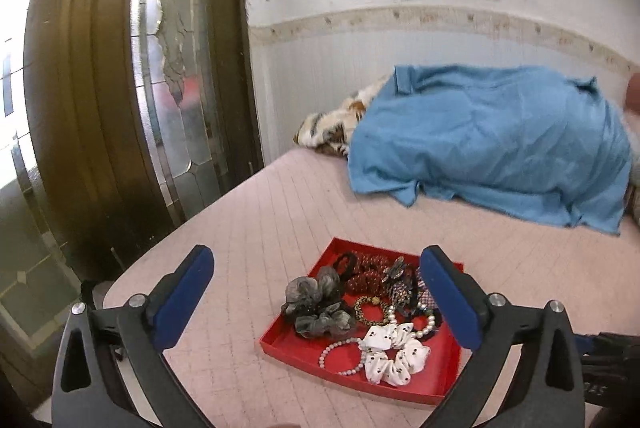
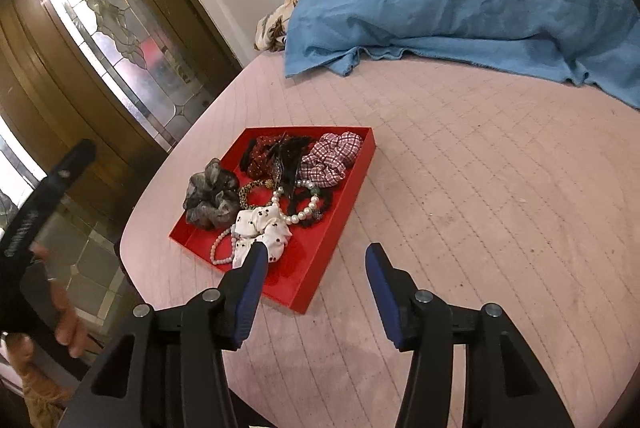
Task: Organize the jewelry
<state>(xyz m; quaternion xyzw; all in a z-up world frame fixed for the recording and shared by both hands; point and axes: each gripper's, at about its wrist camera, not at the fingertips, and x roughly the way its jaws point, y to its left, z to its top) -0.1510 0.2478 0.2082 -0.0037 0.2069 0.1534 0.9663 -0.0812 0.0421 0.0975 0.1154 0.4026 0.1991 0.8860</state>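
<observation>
Nearest, standing wide apart with nothing between the blue pads: left gripper (image 1: 316, 292), hanging above the near part of the red tray (image 1: 280, 342), its right finger covering some pieces at the tray's right side. Also parted, less wide and empty: right gripper (image 2: 316, 260), its left fingertip overlapping the white dotted scrunchie (image 2: 262, 228) in the right wrist view; touching or only in front of it, not possible to tell. At the left edge of that view, showing only partly: a hand (image 2: 66, 324) around a black handle.

Lying in the tray on the pink table (image 2: 480, 207): grey scrunchie (image 1: 316, 302) hanging over the tray's left wall, white dotted scrunchie at the near part, small pearl bracelet (image 1: 340, 358) beside it, bigger pearl bracelet (image 2: 304, 207), red dotted scrunchie (image 1: 366, 274), pink checked scrunchie (image 2: 334, 157) at the far corner. Dark clips in the middle, tangled and hard to separate.

Farther back, resting on the table: blue cloth (image 1: 488, 143), hiding most of a brown-and-white patterned fabric (image 1: 332, 129). At left, a wooden door with patterned glass (image 1: 176, 39), cut off by the lens edge
</observation>
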